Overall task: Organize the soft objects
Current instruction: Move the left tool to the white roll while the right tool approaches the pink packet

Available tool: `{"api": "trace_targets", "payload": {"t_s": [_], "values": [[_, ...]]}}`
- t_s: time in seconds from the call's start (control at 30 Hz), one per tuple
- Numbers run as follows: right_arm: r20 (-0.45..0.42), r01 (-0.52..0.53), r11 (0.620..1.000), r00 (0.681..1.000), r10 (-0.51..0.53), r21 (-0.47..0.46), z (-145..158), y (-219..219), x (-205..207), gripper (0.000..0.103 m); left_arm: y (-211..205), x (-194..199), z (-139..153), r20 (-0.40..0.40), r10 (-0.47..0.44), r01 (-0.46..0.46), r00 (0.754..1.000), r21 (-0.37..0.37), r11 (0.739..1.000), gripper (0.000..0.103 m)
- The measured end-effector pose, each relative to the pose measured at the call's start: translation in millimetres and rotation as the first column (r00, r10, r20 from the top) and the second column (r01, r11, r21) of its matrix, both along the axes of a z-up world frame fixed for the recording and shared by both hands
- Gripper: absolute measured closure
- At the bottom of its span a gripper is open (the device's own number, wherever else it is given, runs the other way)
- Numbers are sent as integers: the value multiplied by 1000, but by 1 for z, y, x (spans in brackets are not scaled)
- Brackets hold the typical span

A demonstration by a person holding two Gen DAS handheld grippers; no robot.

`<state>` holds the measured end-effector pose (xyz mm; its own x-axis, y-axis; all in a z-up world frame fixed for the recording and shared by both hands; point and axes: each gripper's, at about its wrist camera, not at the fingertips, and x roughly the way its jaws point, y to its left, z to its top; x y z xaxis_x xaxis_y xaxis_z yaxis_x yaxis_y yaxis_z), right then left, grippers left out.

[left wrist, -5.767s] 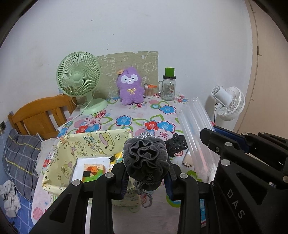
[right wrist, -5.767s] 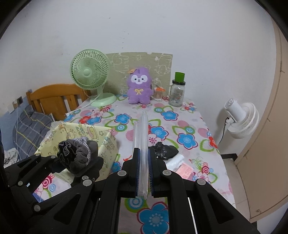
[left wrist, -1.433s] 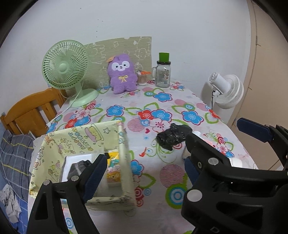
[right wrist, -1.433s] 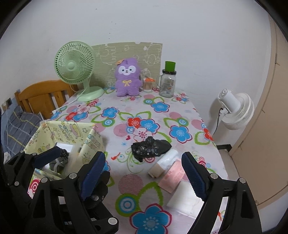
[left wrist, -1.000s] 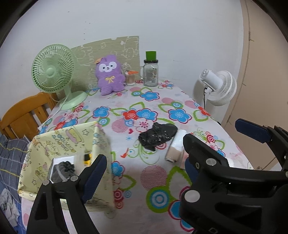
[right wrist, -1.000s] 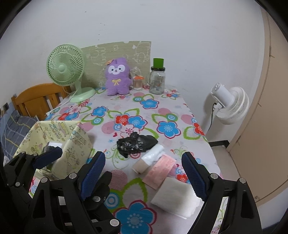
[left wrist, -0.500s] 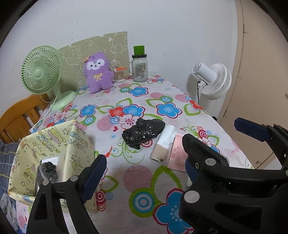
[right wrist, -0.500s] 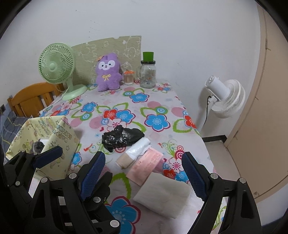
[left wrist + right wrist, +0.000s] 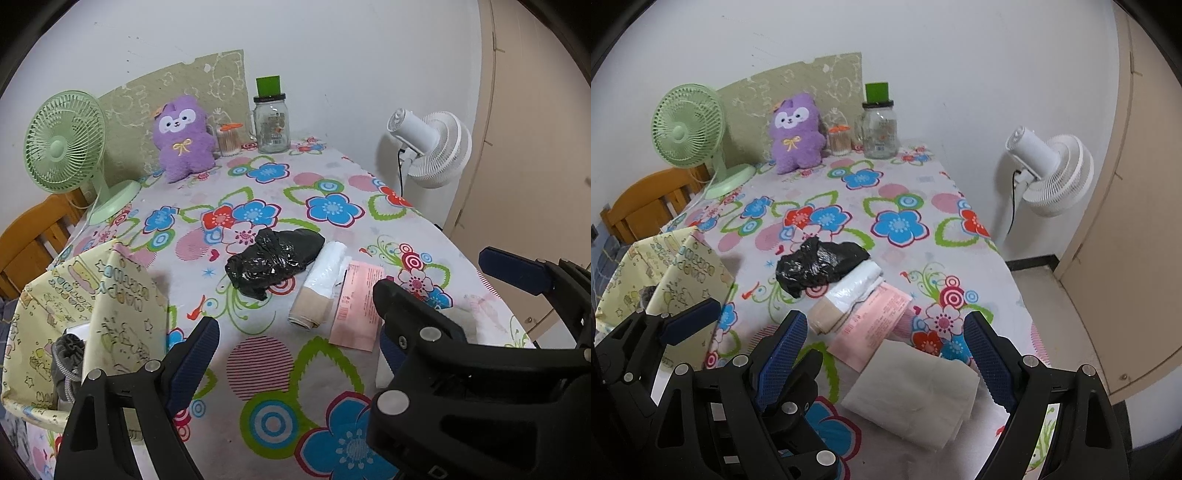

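Right wrist view: wide-open, empty right tool [image 9: 882, 363] above a limp folded cloth [image 9: 916, 391], best pinched at its thick folded edge.

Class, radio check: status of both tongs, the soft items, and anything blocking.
Left tongs open, empty. Right tongs open, empty, above folded beige cloth. Grey drawstring pouch in yellow fabric bin. Black plastic bag and pink paper loose; nothing blocking.
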<state>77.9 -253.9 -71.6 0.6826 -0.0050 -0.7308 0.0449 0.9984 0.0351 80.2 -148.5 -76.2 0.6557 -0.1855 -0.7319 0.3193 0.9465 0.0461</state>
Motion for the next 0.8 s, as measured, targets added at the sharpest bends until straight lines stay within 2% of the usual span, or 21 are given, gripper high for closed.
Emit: {"api": "trace_targets", "payload": {"t_s": [0.8], "values": [[-66, 6, 1000, 998, -4, 25, -24, -1, 48, 14, 0, 46, -19, -42, 13, -12, 999, 21, 1000, 14]]}}
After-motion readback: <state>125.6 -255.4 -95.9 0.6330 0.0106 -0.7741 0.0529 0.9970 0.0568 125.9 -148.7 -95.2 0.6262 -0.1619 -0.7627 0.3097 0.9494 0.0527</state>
